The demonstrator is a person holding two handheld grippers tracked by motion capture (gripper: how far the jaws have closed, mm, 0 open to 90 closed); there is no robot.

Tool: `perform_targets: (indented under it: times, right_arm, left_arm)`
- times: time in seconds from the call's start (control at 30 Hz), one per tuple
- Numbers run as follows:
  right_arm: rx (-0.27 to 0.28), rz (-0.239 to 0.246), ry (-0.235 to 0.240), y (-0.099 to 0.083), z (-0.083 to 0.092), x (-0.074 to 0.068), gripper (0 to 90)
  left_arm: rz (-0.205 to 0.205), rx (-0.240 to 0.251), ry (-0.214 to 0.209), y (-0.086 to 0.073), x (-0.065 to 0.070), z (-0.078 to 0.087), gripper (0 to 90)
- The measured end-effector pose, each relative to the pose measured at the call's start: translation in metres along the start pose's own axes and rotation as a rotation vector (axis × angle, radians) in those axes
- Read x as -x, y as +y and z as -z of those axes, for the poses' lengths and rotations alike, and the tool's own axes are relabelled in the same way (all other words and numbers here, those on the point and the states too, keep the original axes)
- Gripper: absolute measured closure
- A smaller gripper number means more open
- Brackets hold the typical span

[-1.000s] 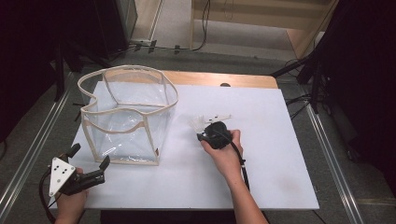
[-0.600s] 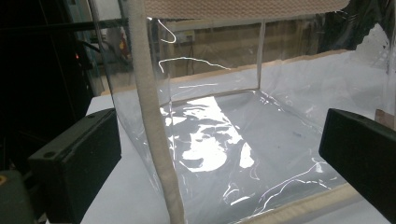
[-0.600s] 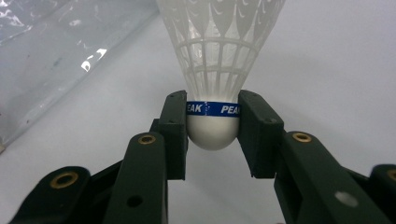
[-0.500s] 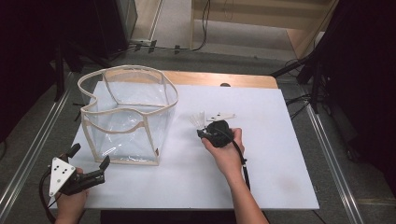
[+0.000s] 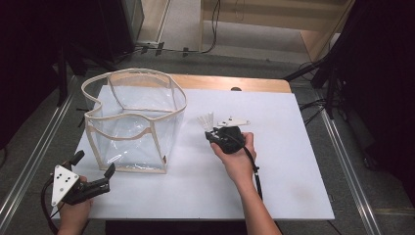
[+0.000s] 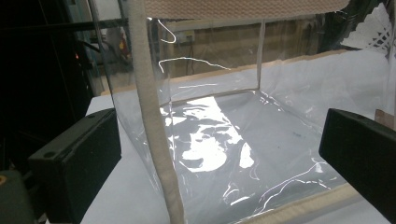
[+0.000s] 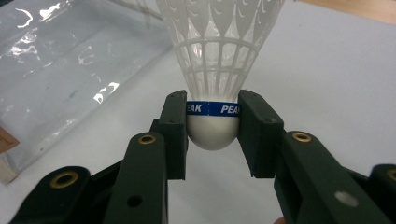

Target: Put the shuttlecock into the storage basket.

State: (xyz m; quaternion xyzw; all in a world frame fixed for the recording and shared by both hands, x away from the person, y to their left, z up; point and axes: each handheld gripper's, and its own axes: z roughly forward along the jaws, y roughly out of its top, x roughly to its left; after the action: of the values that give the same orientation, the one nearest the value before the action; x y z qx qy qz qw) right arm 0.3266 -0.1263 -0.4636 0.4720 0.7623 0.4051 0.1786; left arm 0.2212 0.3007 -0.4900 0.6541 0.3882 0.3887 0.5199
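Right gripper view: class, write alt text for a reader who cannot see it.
The right gripper clamps a white plastic shuttlecock by its rounded cork base, skirt pointing away. A clear plastic bag lies at left on the white table.

The shuttlecock (image 7: 212, 70) has a white lattice skirt and a white rounded head, with a blue band carrying white letters between them. Beside it, the bag (image 5: 134, 120) is clear plastic edged in beige woven trim. The right gripper (image 7: 212, 135) is black with brass-coloured rivets. The table (image 5: 293, 161) beneath the shuttlecock is plain white.
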Motion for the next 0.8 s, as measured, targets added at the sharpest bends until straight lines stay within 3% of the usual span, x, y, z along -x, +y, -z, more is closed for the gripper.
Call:
perform_targets:
  times: [0.53, 0.8]
  right_arm:
    - [0.105, -0.001, -0.003, 0.0041, 0.0069, -0.0001, 62.7]
    - [0.138, 0.021, -0.009, 0.0086, 0.0101, -0.0005, 62.7]
  left_arm:
    - [0.001, -0.001, 0.001, 0.0000, 0.0001, 0.0000, 0.0]
    - [0.002, 0.000, 0.001, 0.0000, 0.0000, 0.0000, 0.0]
